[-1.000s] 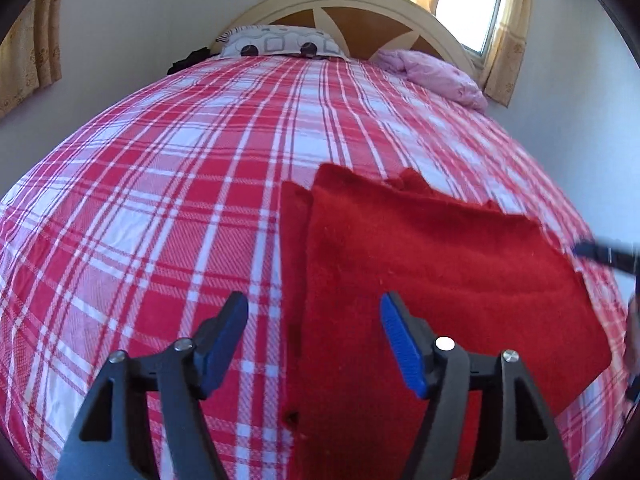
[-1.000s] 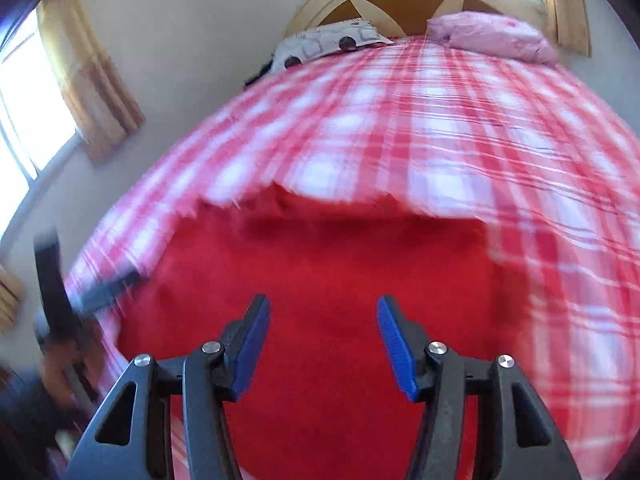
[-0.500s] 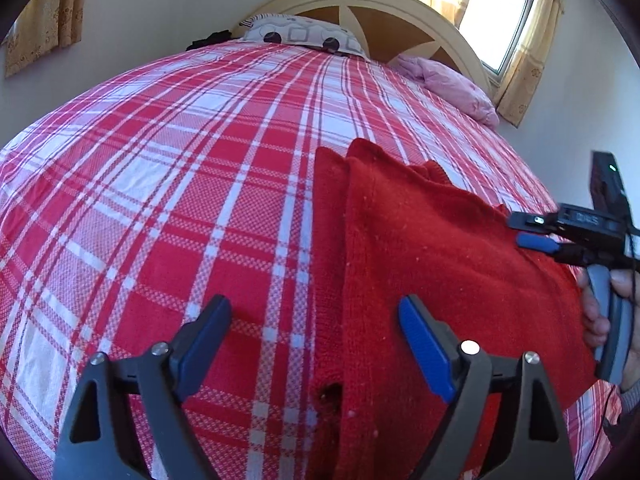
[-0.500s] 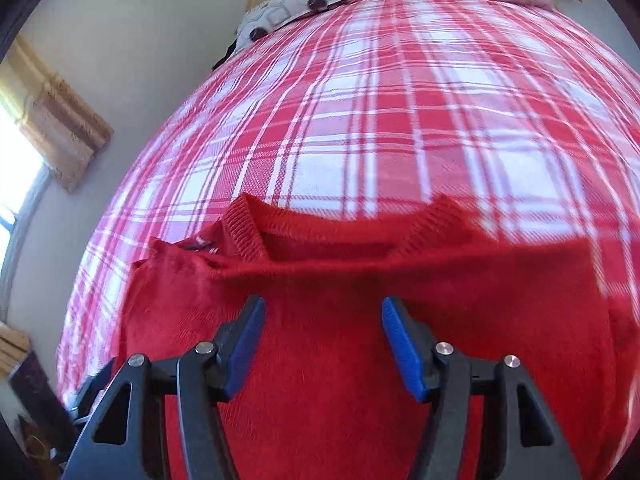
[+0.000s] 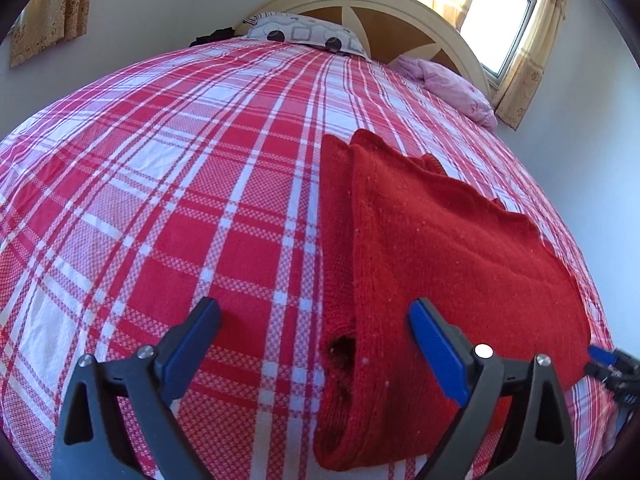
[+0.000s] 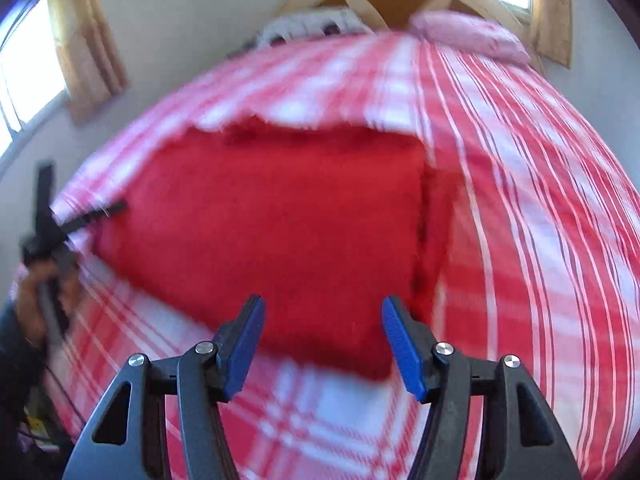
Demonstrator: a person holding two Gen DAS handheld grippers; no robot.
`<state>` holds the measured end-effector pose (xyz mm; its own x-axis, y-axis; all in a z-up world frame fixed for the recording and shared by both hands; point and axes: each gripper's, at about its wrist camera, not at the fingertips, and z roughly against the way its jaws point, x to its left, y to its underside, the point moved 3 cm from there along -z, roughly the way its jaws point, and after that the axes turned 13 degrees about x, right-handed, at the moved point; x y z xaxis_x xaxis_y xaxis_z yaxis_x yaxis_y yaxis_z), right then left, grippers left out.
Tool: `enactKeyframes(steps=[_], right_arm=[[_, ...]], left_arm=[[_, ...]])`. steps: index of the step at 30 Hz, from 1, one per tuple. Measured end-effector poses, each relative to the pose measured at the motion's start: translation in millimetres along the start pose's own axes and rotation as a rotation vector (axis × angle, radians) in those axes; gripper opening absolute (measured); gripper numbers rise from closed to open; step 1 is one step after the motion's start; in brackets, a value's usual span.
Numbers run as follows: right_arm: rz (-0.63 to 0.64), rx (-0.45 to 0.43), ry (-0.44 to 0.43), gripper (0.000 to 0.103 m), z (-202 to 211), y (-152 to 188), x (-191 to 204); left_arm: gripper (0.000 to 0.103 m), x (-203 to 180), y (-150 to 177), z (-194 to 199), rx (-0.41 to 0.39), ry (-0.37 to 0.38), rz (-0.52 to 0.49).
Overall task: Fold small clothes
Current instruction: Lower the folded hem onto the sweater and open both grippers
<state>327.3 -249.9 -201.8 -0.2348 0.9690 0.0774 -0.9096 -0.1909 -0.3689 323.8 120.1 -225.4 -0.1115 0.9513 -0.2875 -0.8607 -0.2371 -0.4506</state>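
Observation:
A red knitted garment (image 5: pixel 440 248) lies folded on the red and white plaid bedspread (image 5: pixel 180 200). My left gripper (image 5: pixel 312 312) hovers over the garment's near left edge. Its jaws are opening wide, and the folded edge lies below the gap with no pad pressing on it. In the blurred right wrist view, my right gripper (image 6: pixel 323 308) stands open above the near edge of the garment (image 6: pixel 280 220), with nothing gripped. Its blue fingertips (image 5: pixel 602 356) show at the garment's right corner in the left wrist view. The left gripper (image 6: pixel 52 228) and the hand holding it appear at the far left.
At the head of the bed are a patterned pillow (image 5: pixel 304 34), a pink bundle of cloth (image 5: pixel 452 84) and a curved wooden headboard (image 5: pixel 400 20). Curtained windows (image 5: pixel 508 8) sit in the walls on both sides. The plaid bedspread stretches wide to the left of the garment.
My left gripper's jaws have spread wider and it has crept closer to the garment's edge. The right gripper has swung from over the collar back to the garment's near edge, blurring its view.

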Motion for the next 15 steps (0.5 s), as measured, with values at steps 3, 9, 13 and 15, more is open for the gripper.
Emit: enactKeyframes(steps=[3,9,13,15], right_arm=[[-0.021,0.003,-0.012,0.062,-13,15,-9],[0.005,-0.105,0.043,0.062,23,3,13],[0.106,-0.213,0.099,0.062,43,-3,45],[0.152,-0.211,0.067,0.062,36,-8,58]], left_arm=[[0.1,-2,4,1,0.01,-0.015,-0.017],[0.101,0,20,11,0.008,-0.032,-0.023],[0.102,-1,23,9,0.026,-0.062,-0.038],[0.103,-5,24,6,0.038,-0.091,-0.058]])
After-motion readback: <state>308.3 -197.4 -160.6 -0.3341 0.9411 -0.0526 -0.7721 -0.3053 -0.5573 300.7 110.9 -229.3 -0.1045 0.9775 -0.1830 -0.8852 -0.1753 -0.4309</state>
